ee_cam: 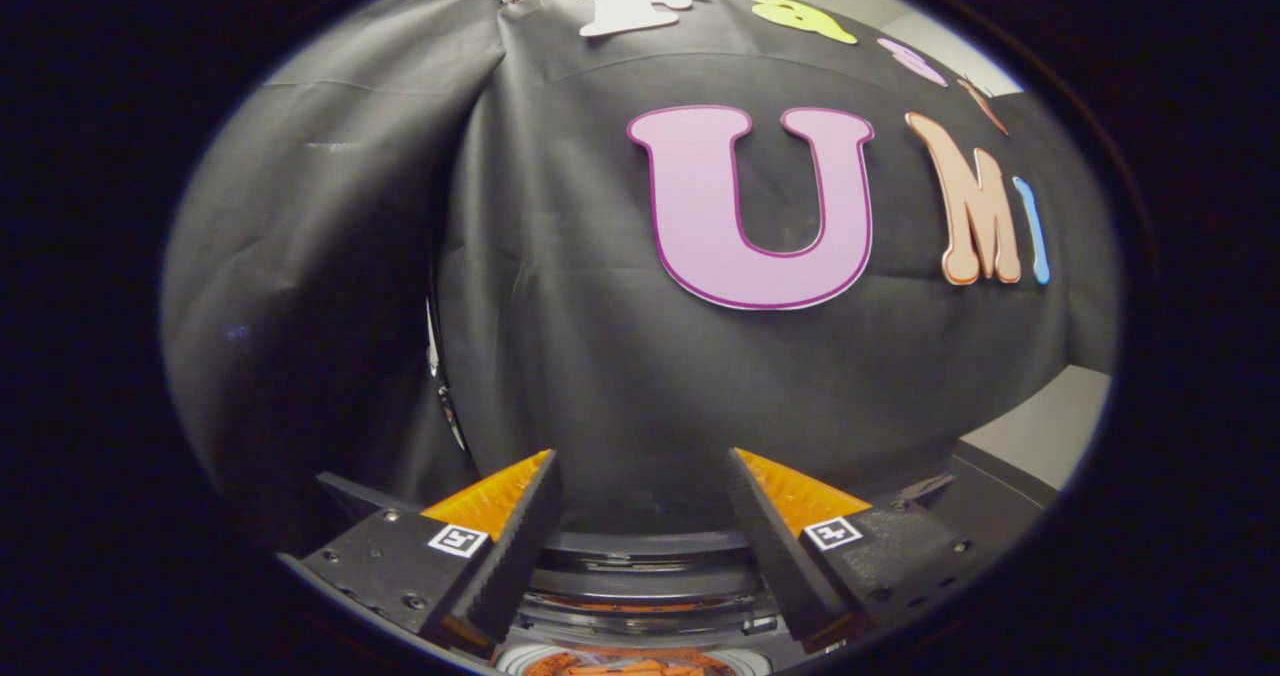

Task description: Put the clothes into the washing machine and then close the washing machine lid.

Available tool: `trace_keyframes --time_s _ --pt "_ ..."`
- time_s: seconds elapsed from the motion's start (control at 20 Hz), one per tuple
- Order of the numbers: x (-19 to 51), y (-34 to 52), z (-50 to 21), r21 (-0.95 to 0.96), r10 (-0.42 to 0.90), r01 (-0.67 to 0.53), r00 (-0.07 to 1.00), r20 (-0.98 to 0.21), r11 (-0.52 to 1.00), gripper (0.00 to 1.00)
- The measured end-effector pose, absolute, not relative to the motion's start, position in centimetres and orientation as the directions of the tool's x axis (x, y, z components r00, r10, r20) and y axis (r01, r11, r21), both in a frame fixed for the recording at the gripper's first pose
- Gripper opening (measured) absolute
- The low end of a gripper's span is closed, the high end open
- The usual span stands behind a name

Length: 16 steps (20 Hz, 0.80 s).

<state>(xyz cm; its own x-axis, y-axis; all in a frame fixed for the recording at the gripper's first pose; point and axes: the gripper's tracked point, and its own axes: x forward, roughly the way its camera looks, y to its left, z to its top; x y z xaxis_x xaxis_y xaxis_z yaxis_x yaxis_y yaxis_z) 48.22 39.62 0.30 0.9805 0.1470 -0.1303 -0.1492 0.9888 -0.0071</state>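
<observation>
Gripper view: tongs [640, 546] wide apart, holding nothing.

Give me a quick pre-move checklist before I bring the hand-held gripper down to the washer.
1. Hand-held gripper open, nothing between its fingers: ok.
2. Washer opening below and between the fingers: ok.
3. Orange cloth seen low in the drum: ok.
4. All clothes inside: cannot tell.
5. Lid position: cannot tell.
6. Gripper aimed at the washer: not ok, it faces the wall.
</observation>
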Motion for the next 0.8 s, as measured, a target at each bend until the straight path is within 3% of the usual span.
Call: trace_keyframes --time_s 0.8 --pt "44.7 39.3 0.3 -0.012 0.166 -0.168 0.983 -0.072 0.986 0.99"
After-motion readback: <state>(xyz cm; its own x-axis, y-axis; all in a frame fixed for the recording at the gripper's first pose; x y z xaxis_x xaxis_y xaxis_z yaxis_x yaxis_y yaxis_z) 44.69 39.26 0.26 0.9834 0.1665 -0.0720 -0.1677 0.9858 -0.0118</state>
